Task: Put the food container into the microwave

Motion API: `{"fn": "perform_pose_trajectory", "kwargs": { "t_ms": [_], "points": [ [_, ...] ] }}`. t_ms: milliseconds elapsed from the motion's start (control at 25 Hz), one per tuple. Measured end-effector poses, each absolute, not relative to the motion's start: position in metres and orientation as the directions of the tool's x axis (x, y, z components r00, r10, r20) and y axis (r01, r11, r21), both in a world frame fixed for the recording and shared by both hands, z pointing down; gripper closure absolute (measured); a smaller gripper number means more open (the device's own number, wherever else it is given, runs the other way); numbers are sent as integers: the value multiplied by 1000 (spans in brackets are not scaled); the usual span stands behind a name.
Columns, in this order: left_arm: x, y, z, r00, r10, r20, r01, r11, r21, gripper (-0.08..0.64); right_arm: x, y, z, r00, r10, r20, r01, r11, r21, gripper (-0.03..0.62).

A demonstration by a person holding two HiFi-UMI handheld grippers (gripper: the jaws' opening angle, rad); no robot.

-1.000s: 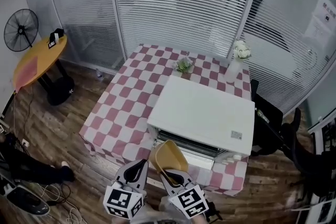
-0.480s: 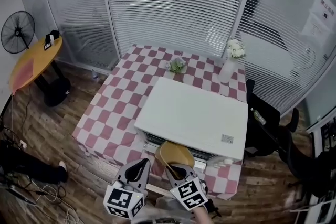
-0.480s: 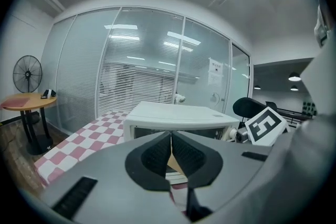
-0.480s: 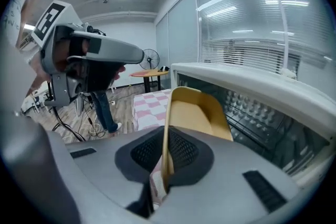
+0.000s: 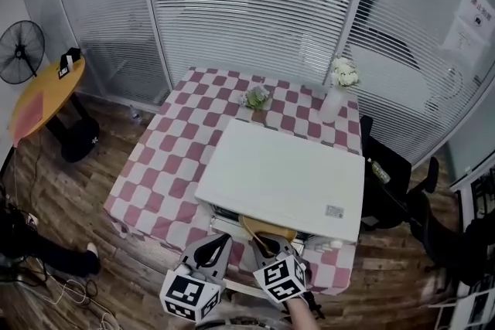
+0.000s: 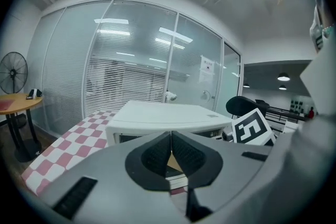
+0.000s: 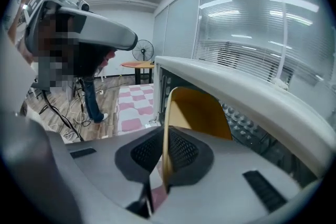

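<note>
Food container (image 5: 267,226) now sitting deeper in microwave (image 5: 282,174) mouth than second ago, only yellow edge showing. Right hand-held gripper (image 5: 272,247) clamping its rim, probably for pushing it inside. Left hand-held gripper (image 5: 213,251) closed, empty, waiting before microwave front.

1 vase (image 5: 331,106) and 1 small plant (image 5: 255,97) stand at the far edge of the checkered table (image 5: 166,158); 1 fan (image 5: 19,52) well left.
</note>
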State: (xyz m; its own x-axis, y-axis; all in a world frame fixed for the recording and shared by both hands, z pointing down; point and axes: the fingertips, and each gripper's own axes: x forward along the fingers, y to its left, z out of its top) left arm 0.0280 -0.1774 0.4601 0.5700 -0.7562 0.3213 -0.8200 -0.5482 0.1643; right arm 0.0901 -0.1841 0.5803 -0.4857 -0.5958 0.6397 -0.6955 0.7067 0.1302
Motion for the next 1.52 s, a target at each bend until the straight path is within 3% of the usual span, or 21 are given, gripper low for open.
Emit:
{"fn": "perform_pose_trajectory", "kwargs": {
  "t_ms": [440,920,1520],
  "points": [
    [32,-203,461,670,-662,335,-733,-660,162,546,87,-219,593,-380,-649,659,-743,639,201,580],
    [26,-212,468,703,-618,352,-698,-694,176,546,96,-245,613,-219,-728,650,-701,580,415,580],
    [14,-218,469,693,-628,355,-710,-682,179,546,94,-258,633,-183,-726,663,-668,587,458,577]
  ]
}}
